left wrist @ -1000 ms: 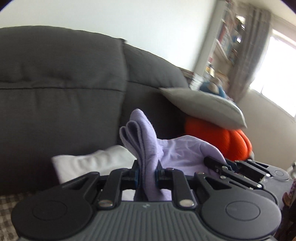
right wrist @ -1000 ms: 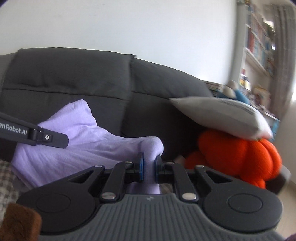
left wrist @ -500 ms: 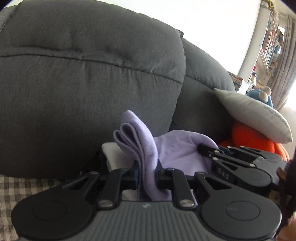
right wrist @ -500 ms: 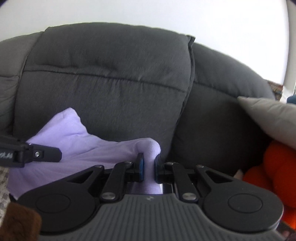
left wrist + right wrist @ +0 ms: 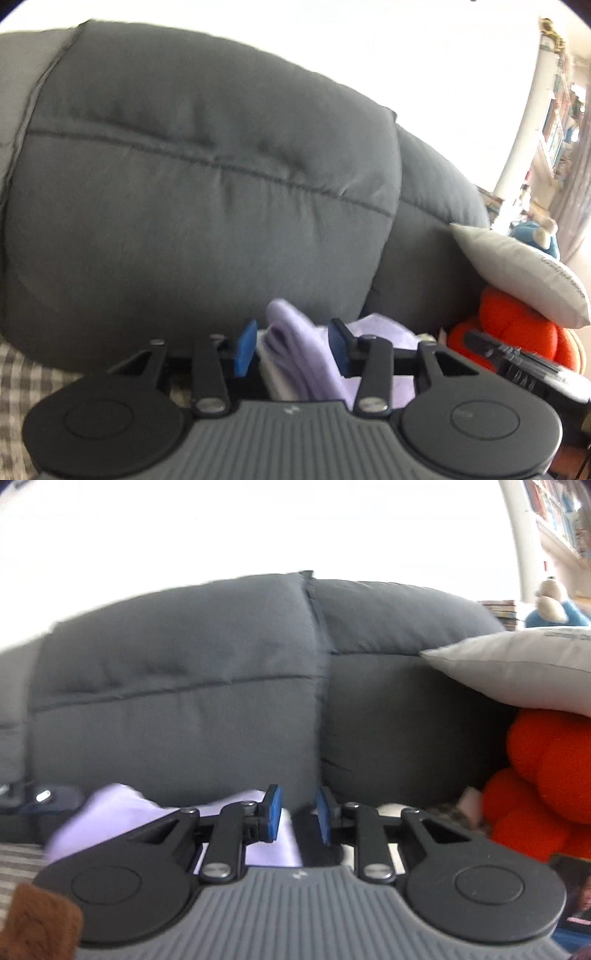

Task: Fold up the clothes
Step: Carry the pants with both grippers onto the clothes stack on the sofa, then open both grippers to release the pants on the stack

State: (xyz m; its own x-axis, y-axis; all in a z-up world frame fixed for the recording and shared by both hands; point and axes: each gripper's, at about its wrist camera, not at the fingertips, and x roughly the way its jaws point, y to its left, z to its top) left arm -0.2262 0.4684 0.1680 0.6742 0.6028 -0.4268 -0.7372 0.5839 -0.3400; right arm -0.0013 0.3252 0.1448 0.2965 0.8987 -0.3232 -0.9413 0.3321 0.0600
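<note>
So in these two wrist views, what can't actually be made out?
- Left wrist: how the lilac garment lies below the opening left gripper; the gripper body hides it.
- Right wrist: the garment's fold; blurred, cut off by the opening right gripper.
- Grey cushion lettering: too small, blurred.

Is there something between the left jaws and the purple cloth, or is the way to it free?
Nothing visible stands in the way. The purple cloth lies between the left gripper jaws, which are opening, and the pads no longer press on it.
</note>
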